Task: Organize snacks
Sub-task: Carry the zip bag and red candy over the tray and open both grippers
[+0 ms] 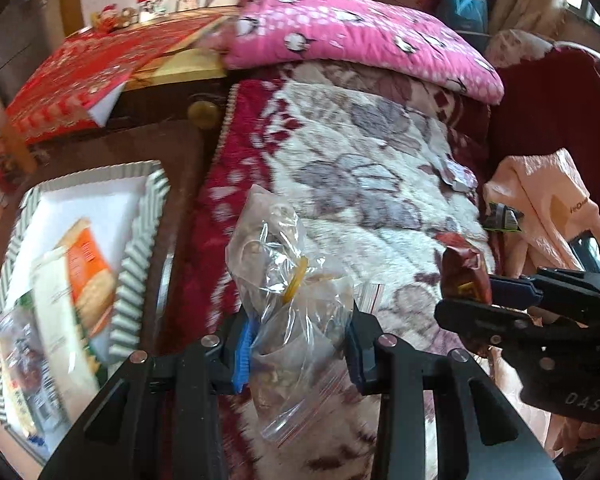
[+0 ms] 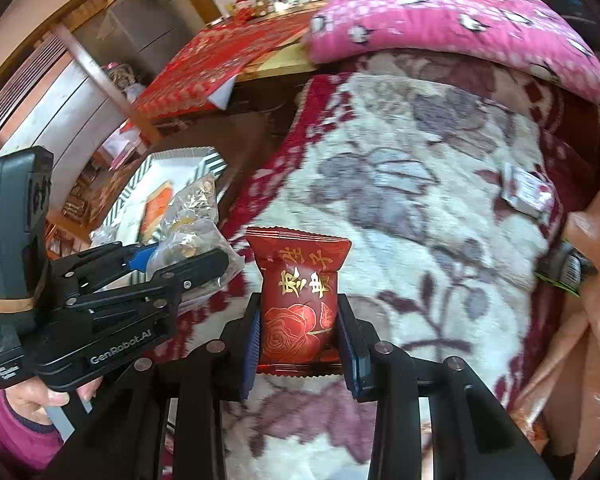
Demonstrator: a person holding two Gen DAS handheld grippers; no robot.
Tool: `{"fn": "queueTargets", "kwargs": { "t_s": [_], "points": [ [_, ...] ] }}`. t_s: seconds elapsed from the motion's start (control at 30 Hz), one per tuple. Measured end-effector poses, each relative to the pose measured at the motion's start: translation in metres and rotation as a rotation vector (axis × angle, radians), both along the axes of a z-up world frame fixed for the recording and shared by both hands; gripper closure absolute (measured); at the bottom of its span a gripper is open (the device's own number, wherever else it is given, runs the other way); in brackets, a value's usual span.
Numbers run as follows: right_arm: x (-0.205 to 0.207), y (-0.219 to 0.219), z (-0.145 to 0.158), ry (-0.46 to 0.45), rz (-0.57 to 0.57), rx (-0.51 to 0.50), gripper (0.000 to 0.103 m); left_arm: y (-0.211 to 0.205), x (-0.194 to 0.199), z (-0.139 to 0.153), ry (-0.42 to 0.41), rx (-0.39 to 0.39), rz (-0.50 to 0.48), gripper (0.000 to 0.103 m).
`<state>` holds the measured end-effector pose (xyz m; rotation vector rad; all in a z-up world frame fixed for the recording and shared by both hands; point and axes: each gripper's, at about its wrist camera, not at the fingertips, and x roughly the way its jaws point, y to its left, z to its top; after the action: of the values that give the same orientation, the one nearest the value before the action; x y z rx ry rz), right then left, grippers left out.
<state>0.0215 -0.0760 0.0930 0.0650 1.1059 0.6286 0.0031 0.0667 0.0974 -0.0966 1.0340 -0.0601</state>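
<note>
Tray (image 1: 140, 288) lies far-left of both grippers; left gripper (image 1: 300, 344), nearer it, clamps clear bag (image 1: 284, 280); right gripper (image 2: 298, 344) clamps red packet (image 2: 298, 300) upright.

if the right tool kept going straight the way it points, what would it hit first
Probably the floral blanket: the right tool, shut on the red snack pack, points down at it, with nothing else visible ahead. Depth is hard to judge.

Two grippers — left (image 1: 300, 344), right (image 2: 298, 354). One clear bag (image 1: 288, 280), one red snack packet (image 2: 300, 304), one striped tray (image 1: 140, 260) — two loose packets on the blanket (image 2: 528, 192) (image 2: 568, 268).
</note>
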Motion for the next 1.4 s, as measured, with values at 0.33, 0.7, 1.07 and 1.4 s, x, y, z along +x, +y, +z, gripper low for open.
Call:
{"fn": "queueTargets", "kwargs": {
  "t_s": [0.33,0.7,1.07,1.4],
  "points": [
    [-0.013,0.061,0.002,-0.001,0.100,-0.011,0.066,0.053,-0.031,0.016,-0.032,0.017,0.111,0.067],
    [-0.020,0.133,0.010,-0.021,0.235,-0.032,0.066,0.131,-0.062,0.025,-0.037,0.009,0.255,0.066],
    [-0.014,0.217,0.004,-0.020,0.372,-0.069,0.066,0.202,-0.085,0.014,-0.002,0.000,0.406,0.066],
    [0.013,0.275,-0.021,-0.072,0.396,-0.230,0.067,0.221,-0.078,0.001,0.018,-0.012,0.434,0.066]
  ]
}}
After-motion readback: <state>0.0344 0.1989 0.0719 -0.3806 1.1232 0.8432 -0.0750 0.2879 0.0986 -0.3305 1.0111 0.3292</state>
